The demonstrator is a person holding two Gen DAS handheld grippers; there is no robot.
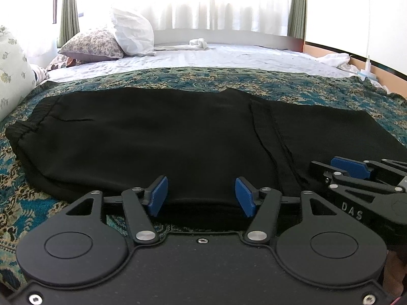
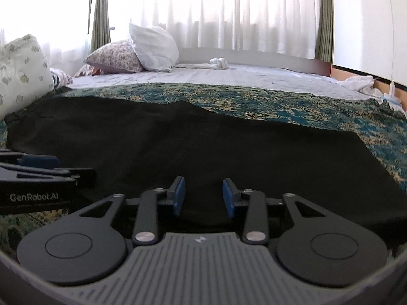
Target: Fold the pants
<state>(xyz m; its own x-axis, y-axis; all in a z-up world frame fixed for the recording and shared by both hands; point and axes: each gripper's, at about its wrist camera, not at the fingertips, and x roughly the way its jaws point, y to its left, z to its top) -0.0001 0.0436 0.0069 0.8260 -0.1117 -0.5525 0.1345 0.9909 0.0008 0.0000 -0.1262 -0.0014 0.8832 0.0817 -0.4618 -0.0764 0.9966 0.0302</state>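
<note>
Black, soft-woven pants [image 1: 152,137] lie flat across the teal-and-gold patterned bedspread [image 1: 254,81], waistband to the far left, legs running right, and they already look doubled lengthwise, so I judge I am at the start of the next fold: taking hold of the near edge. My left claw [image 1: 201,195] sits at that near hem with its blue pads [image 1: 159,195] standing apart; the fabric edge bulges up between them, not pinched. My right claw [image 2: 202,194] is just to the right along the same edge, its jaws narrower but with a clear gap showing; the cloth lies between and under them, though it is so dark there I cannot be sure whether a pad brushes it. Next I think both claws must close firmly on all layers of the hem, then lift together and carry it over evenly, so no layer slips free.
</note>
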